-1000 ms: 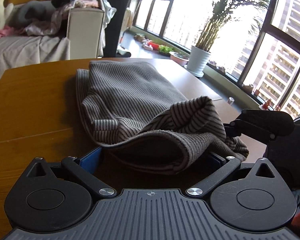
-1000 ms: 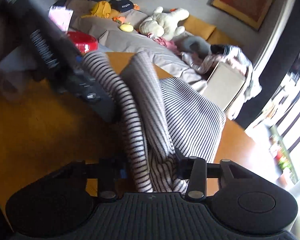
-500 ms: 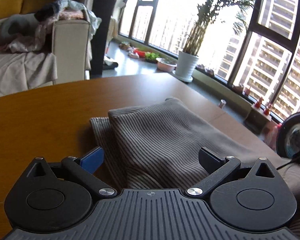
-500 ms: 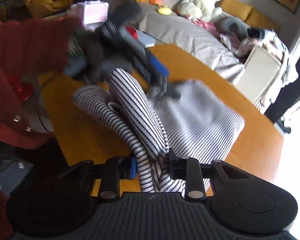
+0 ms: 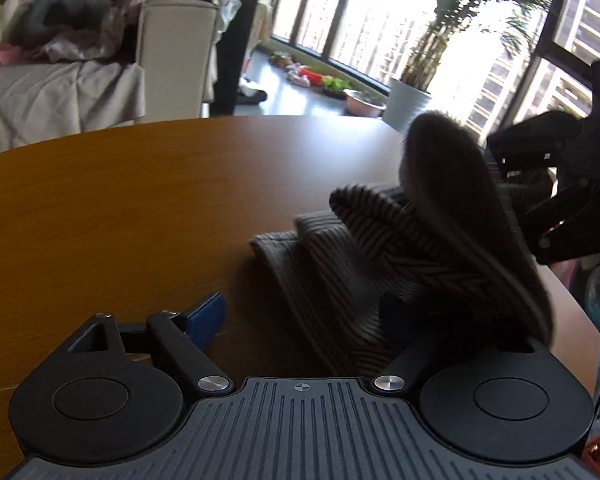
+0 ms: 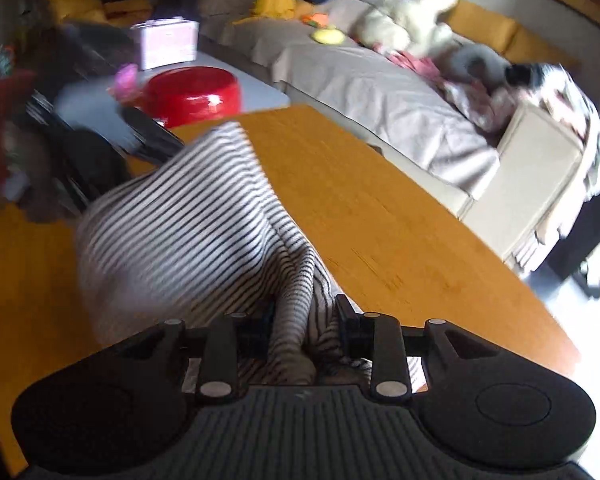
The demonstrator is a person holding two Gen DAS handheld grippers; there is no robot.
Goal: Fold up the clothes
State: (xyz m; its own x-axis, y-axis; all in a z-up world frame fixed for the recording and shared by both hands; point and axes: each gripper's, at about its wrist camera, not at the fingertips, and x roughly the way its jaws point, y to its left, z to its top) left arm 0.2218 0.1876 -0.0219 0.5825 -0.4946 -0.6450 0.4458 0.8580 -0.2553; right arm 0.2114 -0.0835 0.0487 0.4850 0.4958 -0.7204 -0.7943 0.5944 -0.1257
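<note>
A grey-and-dark striped knit garment (image 5: 412,248) lies bunched in folds on the wooden table (image 5: 120,208). My right gripper (image 6: 305,322) is shut on a gathered fold of the striped garment (image 6: 188,232), which rises in front of it. In the left wrist view the right gripper's body (image 5: 560,184) holds the cloth up at the right. My left gripper (image 5: 300,320) is open with wide jaws; part of the garment lies between them near the right finger, not pinched. The left gripper shows blurred at the left of the right wrist view (image 6: 80,148).
A grey sofa (image 6: 380,92) with a plush toy (image 6: 408,20) and clothes runs behind the table. A red stool (image 6: 192,94) and a pink box (image 6: 168,42) stand at the left. A potted plant (image 5: 412,100) stands by the windows.
The right gripper has pulled the garment up and across with its fold. The left gripper let go of the cloth, opened wide and swung left; the garment now sits to its right.
</note>
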